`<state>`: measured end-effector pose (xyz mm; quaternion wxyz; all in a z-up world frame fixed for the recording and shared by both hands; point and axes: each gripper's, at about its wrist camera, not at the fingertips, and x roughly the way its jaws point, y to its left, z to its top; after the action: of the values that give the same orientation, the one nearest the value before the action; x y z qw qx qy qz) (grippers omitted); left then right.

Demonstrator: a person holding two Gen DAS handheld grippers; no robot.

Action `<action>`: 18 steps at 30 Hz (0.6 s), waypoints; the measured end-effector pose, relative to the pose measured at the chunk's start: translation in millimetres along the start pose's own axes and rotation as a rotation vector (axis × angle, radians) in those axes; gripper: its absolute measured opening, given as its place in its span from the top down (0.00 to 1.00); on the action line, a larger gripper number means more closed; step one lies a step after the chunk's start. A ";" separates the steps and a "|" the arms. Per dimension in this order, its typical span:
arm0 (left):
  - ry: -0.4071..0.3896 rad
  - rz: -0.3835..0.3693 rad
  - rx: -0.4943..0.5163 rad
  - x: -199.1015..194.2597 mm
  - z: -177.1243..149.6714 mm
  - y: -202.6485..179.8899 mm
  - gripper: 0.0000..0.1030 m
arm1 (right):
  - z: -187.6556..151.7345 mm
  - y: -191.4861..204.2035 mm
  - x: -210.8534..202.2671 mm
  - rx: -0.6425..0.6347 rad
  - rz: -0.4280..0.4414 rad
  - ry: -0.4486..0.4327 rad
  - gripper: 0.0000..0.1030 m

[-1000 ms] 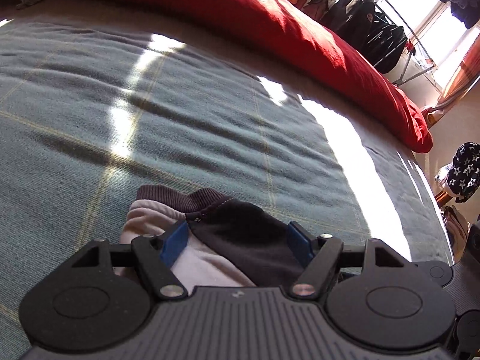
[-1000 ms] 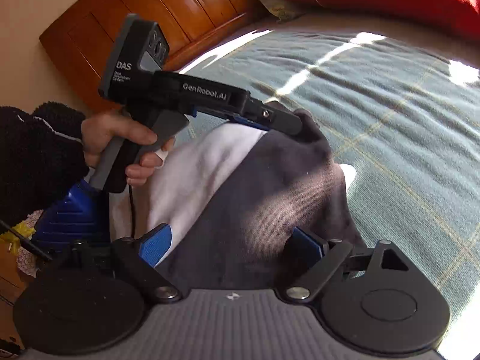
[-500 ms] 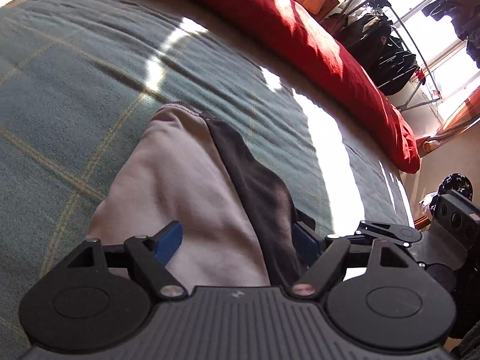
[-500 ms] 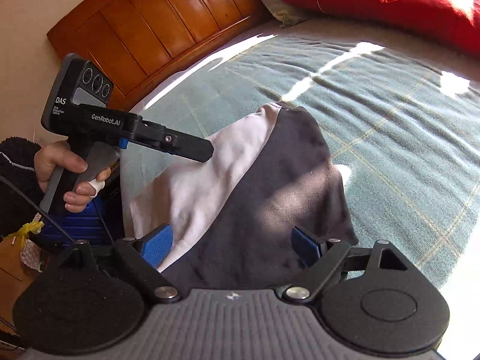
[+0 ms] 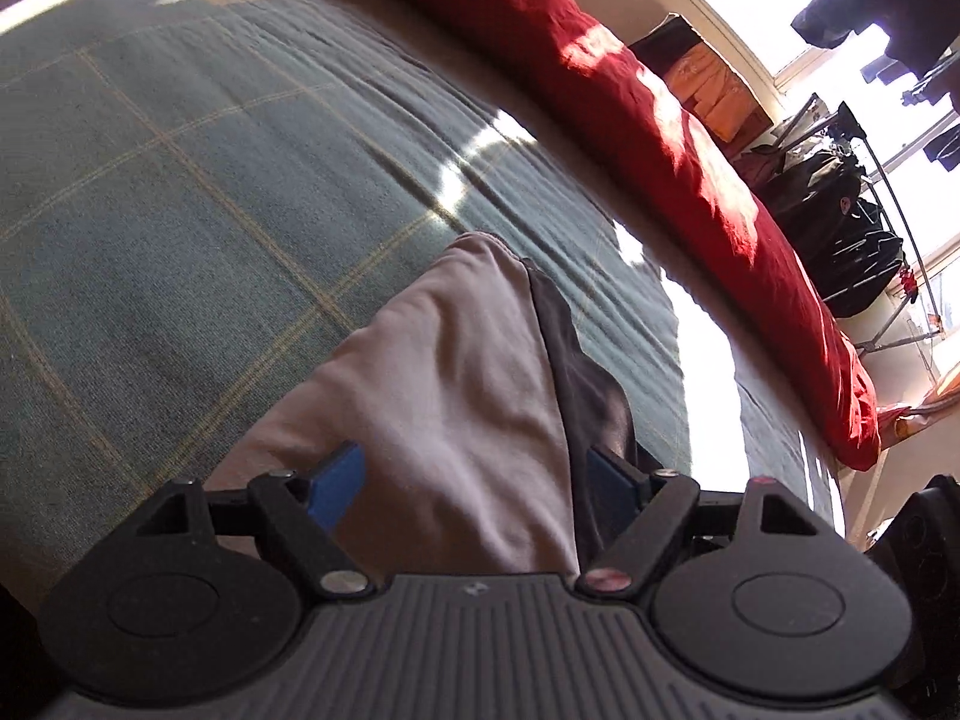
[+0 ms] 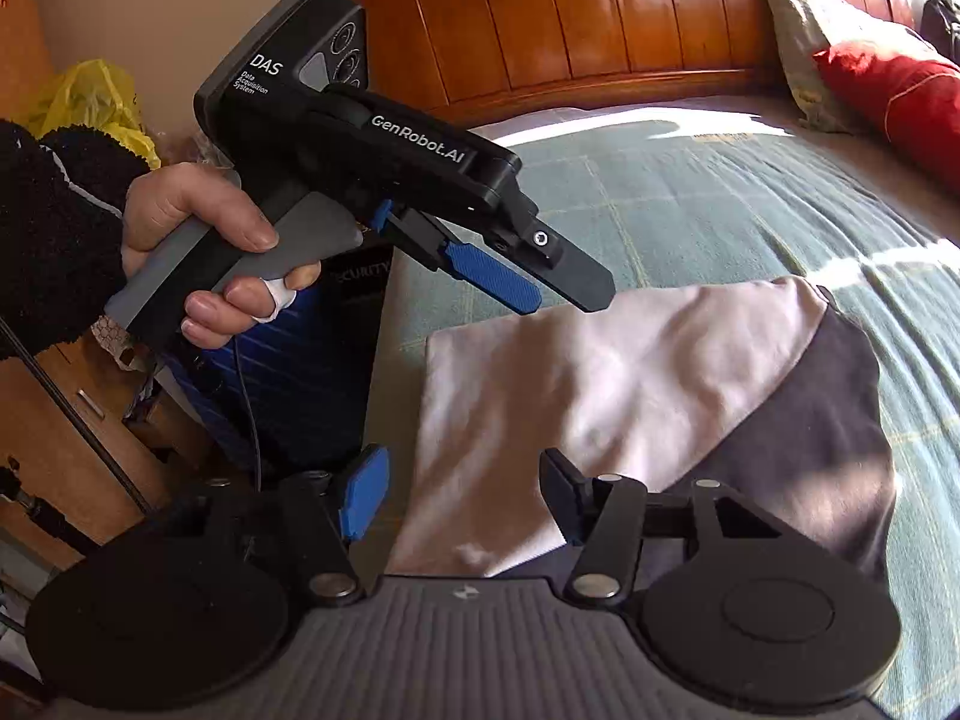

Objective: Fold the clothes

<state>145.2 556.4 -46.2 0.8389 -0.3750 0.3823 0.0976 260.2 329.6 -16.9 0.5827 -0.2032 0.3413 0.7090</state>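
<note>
**Fold clothes: two-tone garment laid at the near edge of the bed, both claws over its near hem.**

Nearest, the right claw [image 6: 459,501] hangs over the pale near corner of the garment [image 6: 630,396]; its jaws are closing, cloth lies between them, and the pads do not appear to press on it yet. The left claw [image 5: 474,477] stands wide and grips nothing, the cloth passing loosely beneath. The person's hand [image 6: 204,246] carries it at the bed's side edge. The garment, pale on one half and dark grey on the other, runs from the near edge toward the middle of the checked bedspread [image 5: 180,192]; a red duvet [image 5: 690,162] lies along the far edge. To fold well, likely pinch both near corners evenly, lift together, and lay the hem squarely over.
</note>
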 end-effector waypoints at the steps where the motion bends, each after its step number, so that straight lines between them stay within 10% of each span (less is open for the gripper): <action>1: 0.009 0.032 -0.010 5.2 -4.7 6.6 0.22 | -3.4 1.3 7.9 -0.016 -0.012 0.030 0.43; 5: 0.010 0.083 -0.055 11.2 -22.6 31.0 0.23 | -38.7 -1.4 20.5 -0.090 -0.092 0.149 0.47; 18: -0.042 -0.105 0.107 27.9 50.9 -47.8 0.22 | 6.6 -82.0 -29.2 0.135 -0.088 -0.040 0.47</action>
<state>214.9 555.4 -17.9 0.8696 -0.3471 0.3488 0.0407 347.1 321.5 -12.6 0.6324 -0.1638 0.3673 0.6620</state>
